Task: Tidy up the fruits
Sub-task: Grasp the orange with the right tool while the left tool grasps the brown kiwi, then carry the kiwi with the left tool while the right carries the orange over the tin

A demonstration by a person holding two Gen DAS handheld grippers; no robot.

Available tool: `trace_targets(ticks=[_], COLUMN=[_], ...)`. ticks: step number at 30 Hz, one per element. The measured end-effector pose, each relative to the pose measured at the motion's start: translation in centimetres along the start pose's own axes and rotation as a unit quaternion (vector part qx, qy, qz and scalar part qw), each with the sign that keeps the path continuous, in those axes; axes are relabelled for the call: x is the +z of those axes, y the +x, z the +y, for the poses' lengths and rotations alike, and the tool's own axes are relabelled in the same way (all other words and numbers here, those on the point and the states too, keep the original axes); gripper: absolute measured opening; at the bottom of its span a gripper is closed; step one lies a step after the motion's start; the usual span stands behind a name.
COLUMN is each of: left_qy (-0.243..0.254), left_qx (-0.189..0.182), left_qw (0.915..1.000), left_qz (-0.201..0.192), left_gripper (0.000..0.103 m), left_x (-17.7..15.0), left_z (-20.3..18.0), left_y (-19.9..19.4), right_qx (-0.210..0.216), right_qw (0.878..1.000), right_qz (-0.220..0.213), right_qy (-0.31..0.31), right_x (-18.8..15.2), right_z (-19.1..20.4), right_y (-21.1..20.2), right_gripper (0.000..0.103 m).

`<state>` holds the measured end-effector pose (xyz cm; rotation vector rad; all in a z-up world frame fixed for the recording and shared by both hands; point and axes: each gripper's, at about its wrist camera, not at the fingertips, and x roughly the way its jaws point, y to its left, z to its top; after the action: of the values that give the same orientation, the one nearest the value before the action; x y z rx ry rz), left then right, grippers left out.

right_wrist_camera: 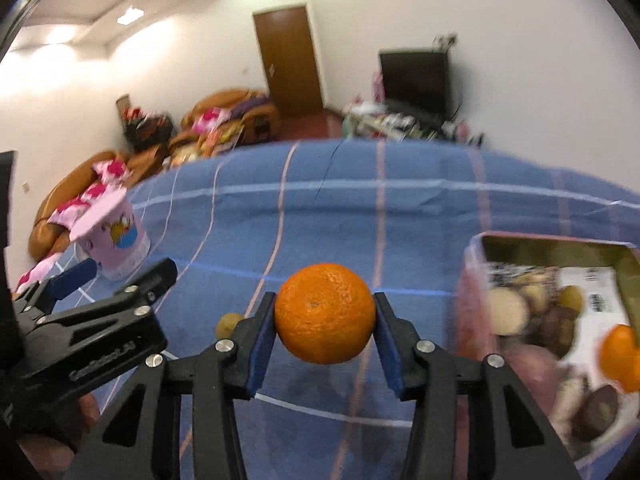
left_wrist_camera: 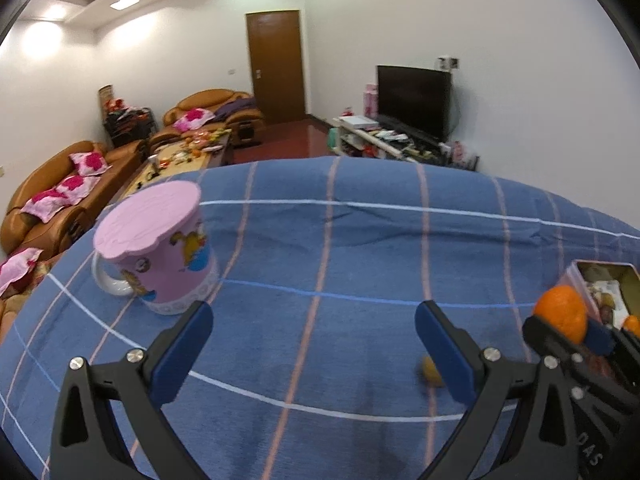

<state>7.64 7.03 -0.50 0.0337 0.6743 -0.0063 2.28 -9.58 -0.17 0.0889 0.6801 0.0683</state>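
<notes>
My right tool (right_wrist_camera: 325,322) clamps orange (right_wrist_camera: 325,314) beside tin (right_wrist_camera: 552,245); my left tool (left_wrist_camera: 314,344) spread wide, nothing between fingers, above blue desk (left_wrist_camera: 360,248).

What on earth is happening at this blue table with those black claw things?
A person holds a two-finger claw in each hand and is sorting fruit. The right gripper is clamped on an orange lifted above the blue checked cloth, beside an open tin box that already holds another orange. The left gripper is wide open and holds nothing. A small yellowish fruit lies loose on the cloth, and a lidded pink mug stands at the left.
</notes>
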Motion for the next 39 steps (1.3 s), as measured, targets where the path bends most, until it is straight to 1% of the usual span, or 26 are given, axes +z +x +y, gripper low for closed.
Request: trace_targets(ticks=[3,5,6,7,9,11,12,13,14,15,16,17,21,24,25,28,30,33,36,39], left_qy=[0.018,0.038,0.047,0.051,0.058,0.061,0.064,0.071,0.077,0.085,0.087,0.085,0.076,0.063,0.058,0.026,0.004,-0.014,-0.02,-0.014], left_qx=[-0.028,-0.033,-0.038,-0.044,-0.066,-0.078,-0.08,-0.082,-0.083,-0.08,-0.08,-0.085,-0.099,-0.098,-0.098,-0.098,-0.087,-0.082,-0.069,-0.057], left_qw=[0.9994,0.9987,0.998,0.9974,0.9952,0.9933,0.9927,0.9918,0.9908,0.9894,0.9884,0.9868,0.9863,0.9875,0.9881,0.992,0.9953,0.9965,0.997,0.9966], left_qz=[0.007,0.013,0.019,0.024,0.043,0.06,0.064,0.069,0.074,0.087,0.096,0.109,0.107,0.106,0.104,0.076,0.044,0.006,-0.027,-0.058], left_gripper=[0.103,0.096,0.089,0.084,0.081,0.081,0.077,0.07,0.066,0.055,0.046,0.045,0.028,0.028,0.028,0.028,0.028,0.028,0.028,0.028], left_x=[-0.3,-0.5,-0.7,-0.8,-1.0,-1.0,-1.0,-1.0,-1.1,-1.1,-1.2,-1.3,-1.1,-1.0,-1.1,-1.0,-0.9,-1.0,-1.1,-1.1], left_z=[-1.2,-2.1,-2.6,-3.0,-4.0,-4.9,-5.4,-5.7,-6.0,-6.4,-6.6,-6.6,-6.6,-6.2,-5.7,-4.1,-3.3,-2.5,-2.3,-2.4], left_y=[-0.2,-0.1,0.0,0.1,0.8,1.4,1.6,1.8,1.8,2.3,2.6,2.9,2.8,2.7,2.5,1.6,0.5,-0.8,-1.9,-2.9], right_qx=[-0.021,-0.033,-0.037,-0.039,-0.037,-0.034,-0.033,-0.033,-0.032,-0.029,-0.029,-0.029,-0.026,-0.028,-0.029,-0.033,-0.036,-0.044,-0.055,-0.065], right_qw=[0.999,0.999,0.998,0.998,0.998,0.998,0.998,0.998,0.998,0.999,0.999,0.999,0.999,0.999,0.999,0.998,0.998,0.997,0.996,0.995], right_qz=[-0.029,-0.042,-0.046,-0.049,-0.049,-0.048,-0.049,-0.048,-0.047,-0.045,-0.044,-0.042,-0.037,-0.039,-0.041,-0.046,-0.052,-0.062,-0.071,-0.075], right_qy=[-0.002,-0.001,-0.001,-0.001,-0.002,0.0,0.0,-0.001,-0.002,-0.002,-0.001,0.001,0.005,0.003,0.002,-0.002,-0.006,-0.013,-0.018,-0.021], right_x=[-0.5,-0.8,-0.8,-0.9,-1.2,-1.4,-1.4,-1.4,-1.4,-1.4,-1.4,-1.3,-1.4,-1.4,-1.4,-1.5,-1.5,-1.6,-1.7,-1.8], right_z=[-0.5,-0.8,-1.0,-1.3,-1.7,-2.0,-2.0,-1.8,-1.8,-1.6,-1.6,-1.5,-1.6,-1.6,-1.6,-1.5,-1.3,-1.2,-1.2,-1.3], right_y=[-1.9,-3.0,-3.4,-3.8,-4.2,-4.4,-4.5,-4.3,-4.3,-4.0,-4.0,-3.8,-3.4,-3.4,-3.4,-3.6,-3.8,-4.1,-4.5,-4.9], right_gripper=[0.048,0.048,0.048,0.048,0.048,0.048,0.048,0.049,0.049,0.049,0.048,0.048,0.048,0.048,0.048,0.048,0.048,0.048,0.048,0.048])
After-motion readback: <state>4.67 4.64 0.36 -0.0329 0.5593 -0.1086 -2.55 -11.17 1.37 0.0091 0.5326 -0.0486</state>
